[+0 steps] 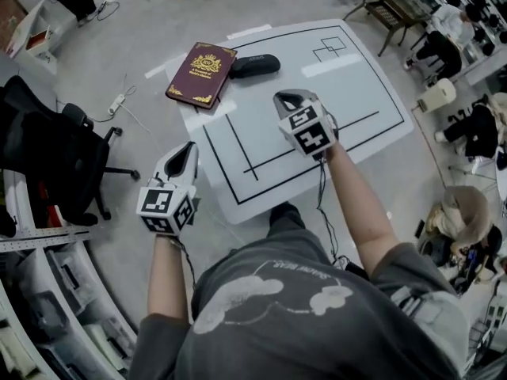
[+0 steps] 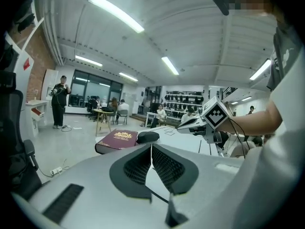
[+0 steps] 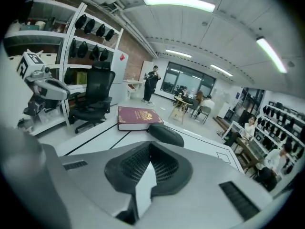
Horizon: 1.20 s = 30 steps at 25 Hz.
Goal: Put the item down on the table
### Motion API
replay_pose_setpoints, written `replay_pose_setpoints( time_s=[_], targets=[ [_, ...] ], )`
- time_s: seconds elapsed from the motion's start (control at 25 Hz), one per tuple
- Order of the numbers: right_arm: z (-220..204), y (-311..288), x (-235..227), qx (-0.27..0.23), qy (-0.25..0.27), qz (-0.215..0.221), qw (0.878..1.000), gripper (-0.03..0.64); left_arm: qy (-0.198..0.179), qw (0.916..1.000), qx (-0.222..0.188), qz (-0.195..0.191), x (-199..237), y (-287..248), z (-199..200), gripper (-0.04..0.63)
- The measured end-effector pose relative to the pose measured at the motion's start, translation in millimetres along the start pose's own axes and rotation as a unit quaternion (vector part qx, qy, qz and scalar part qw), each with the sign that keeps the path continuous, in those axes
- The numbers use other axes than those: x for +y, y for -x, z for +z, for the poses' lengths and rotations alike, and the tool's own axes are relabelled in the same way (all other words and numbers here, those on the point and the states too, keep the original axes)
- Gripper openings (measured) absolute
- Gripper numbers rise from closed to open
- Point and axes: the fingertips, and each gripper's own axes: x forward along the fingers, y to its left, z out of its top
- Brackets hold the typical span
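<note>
Head view | left tool (image 1: 188,150) closed, empty | right tool (image 1: 288,99) closed, empty | book (image 1: 201,74) beside black case (image 1: 254,65), far left on bench (image 1: 348,93)

Person: grey short-sleeved T-shirt (image 1: 317,307), with a pale cloud-shaped print and a line of small lettering across the back. Fittings: left gripper (image 1: 188,147) and right gripper (image 1: 287,97) — pale grey shells, black ribbed pads, each carrying a marker cube (image 1: 307,130) of black-and-white squares. A thin black cable (image 1: 323,204) trails from each.
</note>
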Motion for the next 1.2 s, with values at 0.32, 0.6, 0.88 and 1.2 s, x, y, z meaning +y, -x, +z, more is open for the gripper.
replay_pose_setpoints(
  time_s=[0.32,0.6,0.88,1.2],
  targets=[
    [-34.4,84.8,95.0,0.008,-0.074,-0.055,0.996,-0.002,-0.005,0.9978,-0.011,-0.066,-23.4,89.2,-21.1,0.007],
    [-66.2,148.3,166.1,0.022,-0.125,-0.074,0.989,-0.002,0.013,0.9951,-0.008,-0.097,-41.1,148.0,-49.2,0.006],
    [-75.2,184.4,181.5,0.02,-0.134,-0.094,0.986,-0.002,0.005,0.9922,-0.012,-0.124,-67.5,162.2,-51.4,0.006],
    [-108.3,231.1,186.9,0.017,-0.168,-0.101,0.981,-0.002,-0.003,0.9901,-0.001,-0.141,-115.0,165.5,-58.4,0.006]
  ],
)
